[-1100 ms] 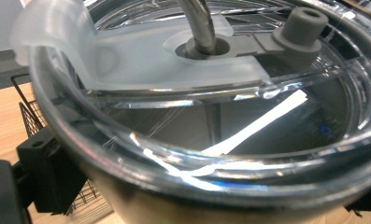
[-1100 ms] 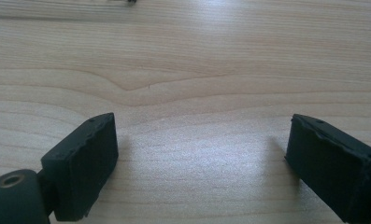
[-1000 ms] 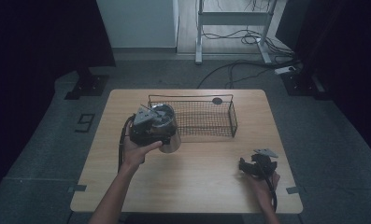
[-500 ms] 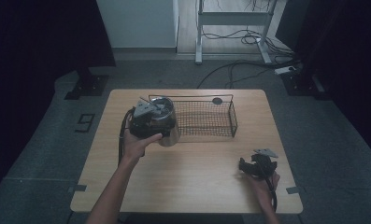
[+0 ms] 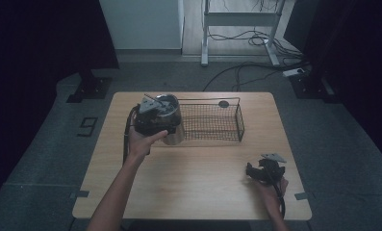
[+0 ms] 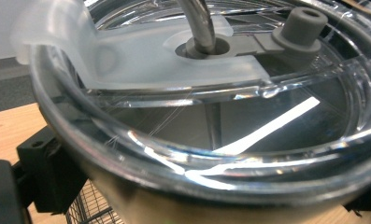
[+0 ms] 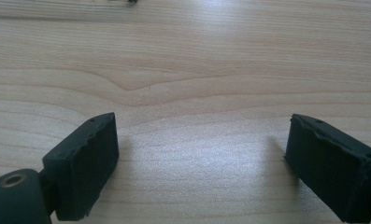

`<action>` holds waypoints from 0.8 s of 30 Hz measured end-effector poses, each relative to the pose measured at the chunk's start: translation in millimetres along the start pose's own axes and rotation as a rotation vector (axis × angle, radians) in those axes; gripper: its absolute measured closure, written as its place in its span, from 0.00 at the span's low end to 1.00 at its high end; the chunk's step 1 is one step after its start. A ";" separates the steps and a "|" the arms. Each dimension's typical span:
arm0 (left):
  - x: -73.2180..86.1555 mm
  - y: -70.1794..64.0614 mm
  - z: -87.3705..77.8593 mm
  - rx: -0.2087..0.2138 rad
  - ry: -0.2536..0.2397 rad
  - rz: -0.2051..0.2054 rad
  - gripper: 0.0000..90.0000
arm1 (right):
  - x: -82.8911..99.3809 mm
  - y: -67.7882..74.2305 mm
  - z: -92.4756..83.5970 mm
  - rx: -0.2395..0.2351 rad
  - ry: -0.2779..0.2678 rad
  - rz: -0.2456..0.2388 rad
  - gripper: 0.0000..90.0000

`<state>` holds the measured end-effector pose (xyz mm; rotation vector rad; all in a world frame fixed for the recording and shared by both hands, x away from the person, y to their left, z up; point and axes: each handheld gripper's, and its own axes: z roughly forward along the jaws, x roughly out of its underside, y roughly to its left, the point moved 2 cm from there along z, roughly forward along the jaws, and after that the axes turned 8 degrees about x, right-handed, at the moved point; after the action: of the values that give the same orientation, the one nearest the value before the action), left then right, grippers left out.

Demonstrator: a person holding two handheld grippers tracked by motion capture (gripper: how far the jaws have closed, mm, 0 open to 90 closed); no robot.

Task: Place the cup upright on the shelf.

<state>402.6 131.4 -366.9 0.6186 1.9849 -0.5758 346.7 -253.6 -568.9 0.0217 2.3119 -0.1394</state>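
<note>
Two grippers are working far apart. The left gripper is gripping an upright steel tumbler with a clear lid by the left end of the black wire basket; the basket is lying just rightward. The right gripper is gaping empty, resting well away.

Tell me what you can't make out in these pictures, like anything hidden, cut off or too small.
- Left gripper, high view: its jaws are hidden behind the cup.
- Cup's lower body, left gripper view: cut off by the bottom edge; the inside shows mostly glare under the clear lid.
- Small dark round thing beyond the basket, high view: too small to identify.
- Right gripper, right gripper view: the outer jaw is cut off by the edge.
</note>
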 end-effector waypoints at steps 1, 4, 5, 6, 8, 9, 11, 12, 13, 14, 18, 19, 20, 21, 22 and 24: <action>0.0 0.0 0.0 0.000 0.000 0.000 0.05 | 0.0 0.0 0.0 0.000 0.000 0.000 0.10; -3.1 3.1 2.9 0.002 -0.010 -0.013 0.05 | 0.0 0.0 0.0 0.000 0.000 0.000 0.10; -3.9 4.1 3.9 0.005 -0.013 -0.020 0.05 | 0.0 0.0 0.0 0.000 0.000 0.000 0.11; -4.4 4.9 4.8 0.006 -0.013 -0.023 0.05 | 0.0 0.0 0.0 0.000 0.000 0.000 0.11; -7.1 7.3 6.9 0.004 -0.018 -0.028 0.05 | 0.0 0.0 0.0 -0.001 -0.001 0.000 0.11; -8.2 8.0 7.9 0.005 -0.019 -0.029 0.05 | 0.0 0.0 0.0 -0.001 -0.001 0.000 0.11; -9.4 8.7 9.0 0.004 -0.018 -0.028 0.05 | 0.0 0.0 0.0 -0.001 -0.001 0.000 0.11; -11.5 9.4 10.5 -0.004 -0.013 -0.024 0.05 | 0.0 0.1 0.0 0.000 -0.002 0.000 0.11; -13.0 9.9 11.5 -0.011 -0.012 -0.021 0.05 | 0.0 0.1 0.1 0.000 -0.002 0.000 0.11; -14.1 10.5 12.2 -0.011 -0.010 -0.019 0.05 | 0.0 0.1 0.1 0.000 -0.002 0.000 0.11; -17.6 13.2 16.0 -0.017 -0.012 -0.031 0.05 | -0.1 0.2 0.1 0.000 -0.003 0.000 0.11; -18.3 13.9 16.9 -0.020 -0.011 -0.028 0.05 | -0.1 0.3 0.1 0.000 -0.003 0.001 0.11; -18.3 13.9 16.9 -0.020 -0.011 -0.028 0.05 | -0.1 0.3 0.1 0.000 -0.003 0.001 0.11; -19.5 15.3 18.7 -0.027 -0.007 -0.029 0.05 | -0.1 0.3 0.1 0.000 -0.003 0.000 0.11; -20.0 16.0 19.5 -0.029 -0.006 -0.031 0.05 | -0.1 0.2 0.1 0.000 -0.003 0.001 0.11; -20.6 17.2 20.6 -0.029 -0.006 -0.031 0.05 | -0.1 0.3 0.1 0.000 -0.003 0.001 0.11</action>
<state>435.7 127.8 -360.2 0.5689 1.9967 -0.5657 346.9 -253.4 -569.0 0.0221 2.3086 -0.1387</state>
